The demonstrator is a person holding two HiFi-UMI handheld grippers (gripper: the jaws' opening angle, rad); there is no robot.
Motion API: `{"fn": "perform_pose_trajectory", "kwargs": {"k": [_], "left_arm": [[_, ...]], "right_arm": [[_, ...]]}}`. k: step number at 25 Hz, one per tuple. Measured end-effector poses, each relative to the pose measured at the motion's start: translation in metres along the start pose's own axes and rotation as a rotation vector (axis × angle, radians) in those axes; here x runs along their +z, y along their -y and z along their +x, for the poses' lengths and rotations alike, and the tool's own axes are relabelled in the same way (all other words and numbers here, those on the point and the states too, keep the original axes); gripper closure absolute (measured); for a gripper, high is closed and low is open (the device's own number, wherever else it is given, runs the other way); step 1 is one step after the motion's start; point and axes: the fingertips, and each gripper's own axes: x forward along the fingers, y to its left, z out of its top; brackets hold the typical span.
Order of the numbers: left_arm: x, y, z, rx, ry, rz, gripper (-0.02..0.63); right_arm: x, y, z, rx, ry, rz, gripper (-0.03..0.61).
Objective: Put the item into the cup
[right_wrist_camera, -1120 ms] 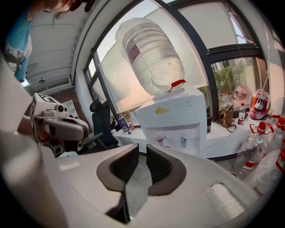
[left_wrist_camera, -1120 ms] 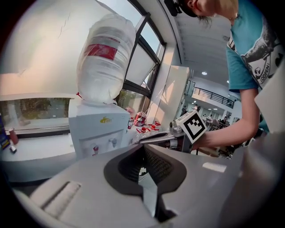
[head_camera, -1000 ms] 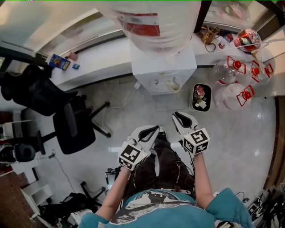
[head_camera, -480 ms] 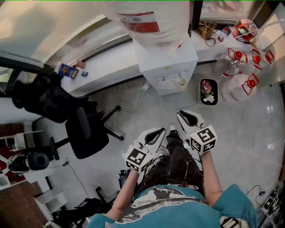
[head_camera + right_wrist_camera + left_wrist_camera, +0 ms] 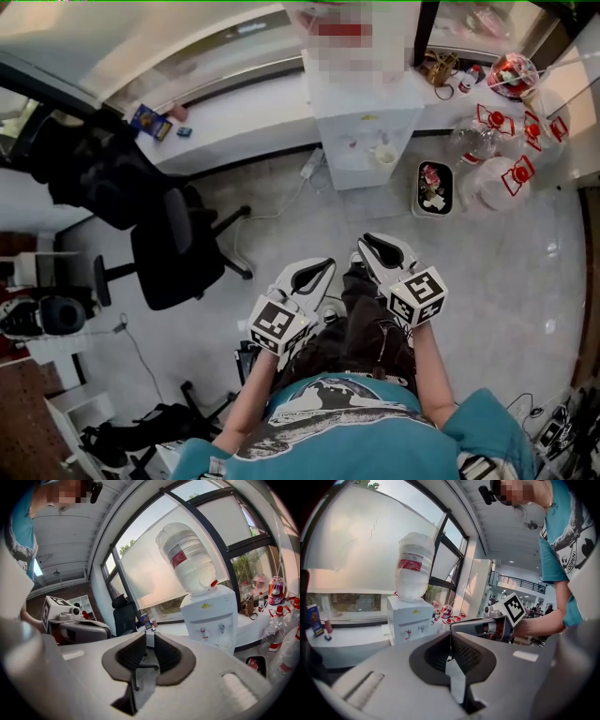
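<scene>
Sitting on the front ledge of a white water dispenser (image 5: 361, 122), at 12 o'clock in the head view, is a small pale cup (image 5: 383, 156). Which thing is the item to go into it cannot be told. A large upturned bottle (image 5: 187, 557) crowns the dispenser in the right gripper view.

At 6 o'clock from the cup, well apart from it, a person in a teal shirt holds both grippers side by side over a pale tiled floor (image 5: 506, 281). The left gripper (image 5: 322, 269) has its ribbed pads (image 5: 464, 656) meeting at the tips, with nothing held. The right gripper (image 5: 371, 247) has its jaws a narrow slit apart, and only floor shows through.

At 3 o'clock from the cup, on the floor, lies a dark bin (image 5: 432, 187) with scraps inside. Further toward 3 o'clock stand clear jugs with red handles (image 5: 502, 183). At 8 o'clock from the cup is a black office chair (image 5: 173, 248). At 9 o'clock runs a white counter (image 5: 244, 117) bearing a small blue box (image 5: 148, 120).
</scene>
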Motion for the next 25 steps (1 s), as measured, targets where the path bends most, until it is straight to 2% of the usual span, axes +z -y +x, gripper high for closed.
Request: {"fn": "perform_pose_trajectory", "kwargs": {"k": [11, 17, 25], "left_arm": [[-0.020, 0.039, -0.087, 0.026, 0.075, -0.015, 0.612], [-0.019, 0.058, -0.115, 0.020, 0.113, -0.001, 0.613], [-0.018, 0.084, -0.136, 0.001, 0.159, 0.001, 0.612]], "right_arm": [[-0.014, -0.110, -0.029, 0.067, 0.033, -0.066, 0.535], [-0.015, -0.146, -0.050, 0.070, 0.036, -0.106, 0.538], [-0.016, -0.178, -0.074, 0.065, 0.053, -0.138, 0.577]]}}
